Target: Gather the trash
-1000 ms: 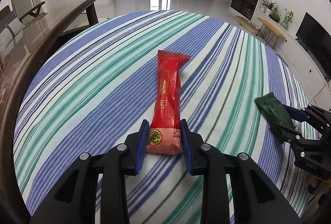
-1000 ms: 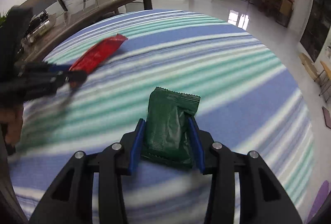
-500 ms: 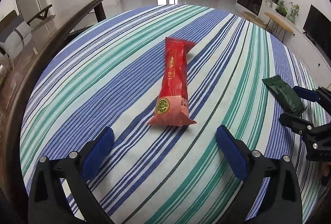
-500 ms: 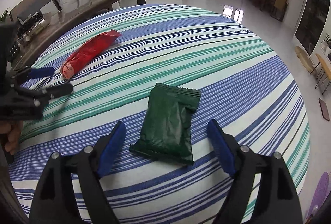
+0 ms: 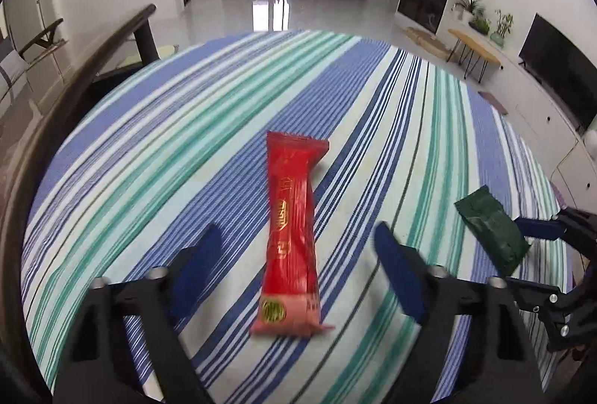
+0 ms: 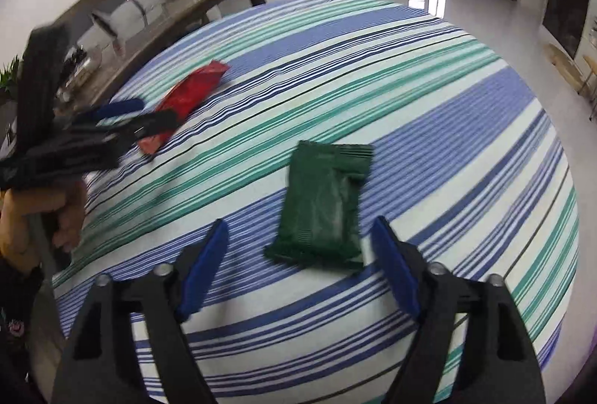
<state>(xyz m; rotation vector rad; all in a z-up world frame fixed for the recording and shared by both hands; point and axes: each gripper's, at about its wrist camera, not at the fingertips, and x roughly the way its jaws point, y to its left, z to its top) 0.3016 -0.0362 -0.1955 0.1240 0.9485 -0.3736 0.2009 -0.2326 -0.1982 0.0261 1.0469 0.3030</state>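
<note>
A long red wrapper lies flat on the striped tablecloth. My left gripper straddles its near half. The jaws are closing, and both blue pads stand clear of the wrapper. A dark green packet lies on the cloth between the fingers of my right gripper. Those jaws are closing too, with gaps on both sides. The right wrist view also shows the red wrapper and the left gripper. The left wrist view shows the green packet and the right gripper.
A dark wooden bench rail curves along the table's left edge. A person's hand holds the left gripper's handle. A TV and a low side table with plants stand at the far right.
A second ago both grippers were shut on their wrappers. Both then let go and opened wide. Now the jaws have narrowed again and sit further forward, around the wrappers.
</note>
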